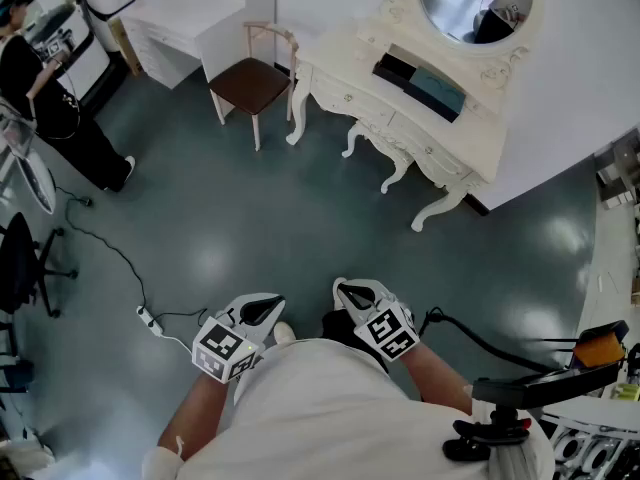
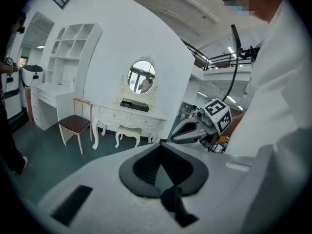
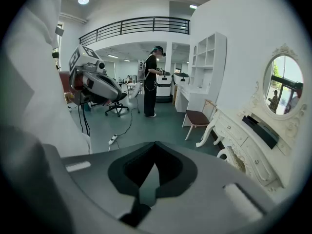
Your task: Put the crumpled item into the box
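left gripper point(image 1: 262, 311) and right gripper point(image 1: 355, 296) both closed, empty; crumpled item and box unseen; walking on could mean tripping over the white floor power strip point(image 1: 150, 319).

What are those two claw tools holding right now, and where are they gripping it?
Nothing. The left gripper and right gripper are both shut and empty.

A dark teal floor point(image 1: 300, 218) with soft glare patches runs to a curved white wall point(image 1: 580, 98) on the far right. Against the wall stands an ornate cream dressing table point(image 1: 345, 93) with an oval mirror point(image 1: 472, 3). Just left of it is a wooden chair point(image 1: 250, 83) with a brown seat, then a white desk point(image 1: 185, 18). A black-railed mezzanine point(image 3: 134, 26) runs under the ceiling lights point(image 3: 83, 0).
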A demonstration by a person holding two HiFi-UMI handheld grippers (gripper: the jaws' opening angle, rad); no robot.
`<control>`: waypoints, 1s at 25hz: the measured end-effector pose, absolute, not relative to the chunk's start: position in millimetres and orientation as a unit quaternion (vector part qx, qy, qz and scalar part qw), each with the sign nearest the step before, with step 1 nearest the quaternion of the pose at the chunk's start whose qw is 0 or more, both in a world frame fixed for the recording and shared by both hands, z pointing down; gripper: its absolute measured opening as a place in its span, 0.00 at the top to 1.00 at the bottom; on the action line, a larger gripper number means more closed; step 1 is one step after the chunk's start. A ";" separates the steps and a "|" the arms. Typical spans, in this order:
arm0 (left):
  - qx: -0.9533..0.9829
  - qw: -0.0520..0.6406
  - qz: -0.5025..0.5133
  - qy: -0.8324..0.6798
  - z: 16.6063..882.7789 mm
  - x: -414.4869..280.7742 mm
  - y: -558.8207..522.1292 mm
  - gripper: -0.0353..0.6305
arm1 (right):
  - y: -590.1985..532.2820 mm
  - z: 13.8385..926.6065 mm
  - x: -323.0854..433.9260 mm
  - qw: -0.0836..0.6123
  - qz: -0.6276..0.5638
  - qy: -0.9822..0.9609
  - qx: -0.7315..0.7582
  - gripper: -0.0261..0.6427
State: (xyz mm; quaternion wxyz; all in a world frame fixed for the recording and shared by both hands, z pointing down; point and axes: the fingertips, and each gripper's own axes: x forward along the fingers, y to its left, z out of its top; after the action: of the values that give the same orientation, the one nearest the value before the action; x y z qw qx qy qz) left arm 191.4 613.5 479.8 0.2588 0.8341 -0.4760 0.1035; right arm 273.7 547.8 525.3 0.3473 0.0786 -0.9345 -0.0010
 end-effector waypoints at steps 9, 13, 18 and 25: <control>0.844 0.258 0.092 -0.462 479.6 181.3 597.3 0.94 | 536.4 521.3 264.4 0.351 0.013 -0.931 0.101 0.96; 0.844 0.253 0.097 -0.462 476.8 173.6 552.4 0.94 | 492.1 528.4 254.1 0.344 0.018 -0.933 0.102 0.96; 0.839 0.258 0.114 -0.466 473.9 156.2 475.1 0.94 | 406.9 531.3 228.8 0.335 0.007 -0.938 0.087 0.96; 0.844 0.238 0.128 -0.462 463.8 150.6 352.6 0.94 | 291.4 529.1 215.9 0.317 0.009 -0.944 0.091 0.94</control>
State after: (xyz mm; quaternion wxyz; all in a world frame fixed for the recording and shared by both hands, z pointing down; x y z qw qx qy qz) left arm 150.6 352.6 463.8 0.2385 0.8443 -0.4625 0.1278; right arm 215.9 291.4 529.1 0.3167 0.0909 -0.9441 0.0093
